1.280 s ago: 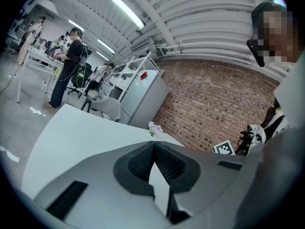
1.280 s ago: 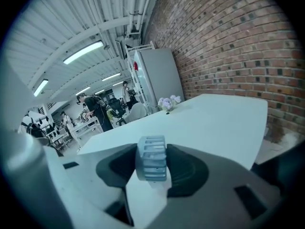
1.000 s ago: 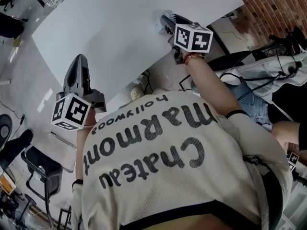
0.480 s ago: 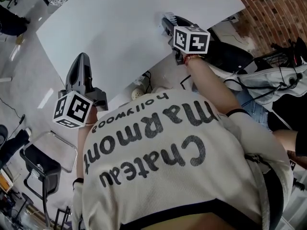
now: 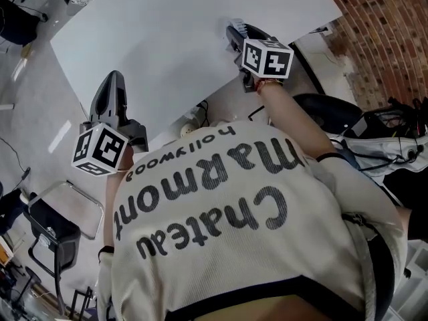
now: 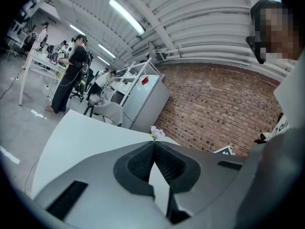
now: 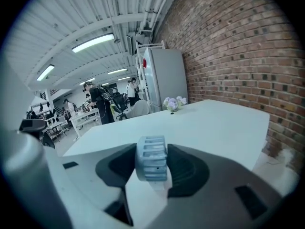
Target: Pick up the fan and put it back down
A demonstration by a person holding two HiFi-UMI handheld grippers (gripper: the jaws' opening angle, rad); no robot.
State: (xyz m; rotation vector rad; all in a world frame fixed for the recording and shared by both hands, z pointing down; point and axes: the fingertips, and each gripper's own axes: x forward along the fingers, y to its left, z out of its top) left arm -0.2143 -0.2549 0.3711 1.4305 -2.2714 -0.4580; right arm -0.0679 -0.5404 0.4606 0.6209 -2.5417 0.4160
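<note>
A small pale blue fan (image 7: 151, 152) with a ribbed round rim sits between the pads of my right gripper (image 7: 151, 162), which is shut on it from both sides. The head view shows this gripper (image 5: 232, 32) over the near right part of the white table (image 5: 154, 32); of the fan little shows there. Whether the fan touches the table I cannot tell. My left gripper (image 5: 112, 84) hangs by the table's near left edge. Its jaws meet at the tip (image 6: 153, 145) with nothing between them.
A small pot of pale flowers (image 7: 172, 103) stands at the table's far edge. A brick wall (image 5: 388, 19) runs along the right side. A dark chair (image 5: 53, 229) stands on the floor at the lower left. A grey fridge (image 7: 164, 78) and several people are far off.
Both grippers stay where they were, the right one still holding the fan. The head view has shifted a little, so the surroundings sit slightly differently in the picture.
</note>
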